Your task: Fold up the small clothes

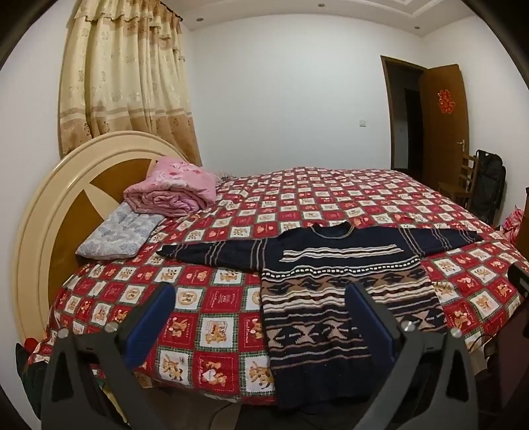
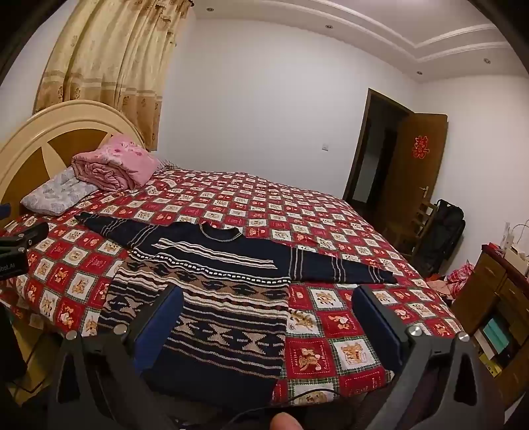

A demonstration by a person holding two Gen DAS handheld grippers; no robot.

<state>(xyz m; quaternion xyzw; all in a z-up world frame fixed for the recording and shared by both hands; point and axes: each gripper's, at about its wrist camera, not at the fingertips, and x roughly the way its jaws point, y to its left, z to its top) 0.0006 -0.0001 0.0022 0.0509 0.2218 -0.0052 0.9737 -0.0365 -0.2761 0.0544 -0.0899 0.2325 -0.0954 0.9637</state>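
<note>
Both grippers, left (image 1: 261,307) and right (image 2: 267,311), hover at the bed's (image 1: 211,330) near edge, fingers wide apart and empty. The sweater (image 1: 330,297) lies flat, sleeves spread left and right, hem nearest. Folding seems not yet begun; next likely means gripping a sleeve and folding it inward.

Even, warm indoor light from recessed ceiling spots (image 1: 199,20); soft shadows, no glare. Heavy fisheye bending with black corners. Sharp overall, slight compression softness.

We look from both wrists, angled slightly down over the bed.

Both views share the dark patterned knit sweater (image 1: 334,291) (image 2: 211,297) on the red checked bedspread (image 1: 330,198) (image 2: 264,205), seen from the near edge.
</note>
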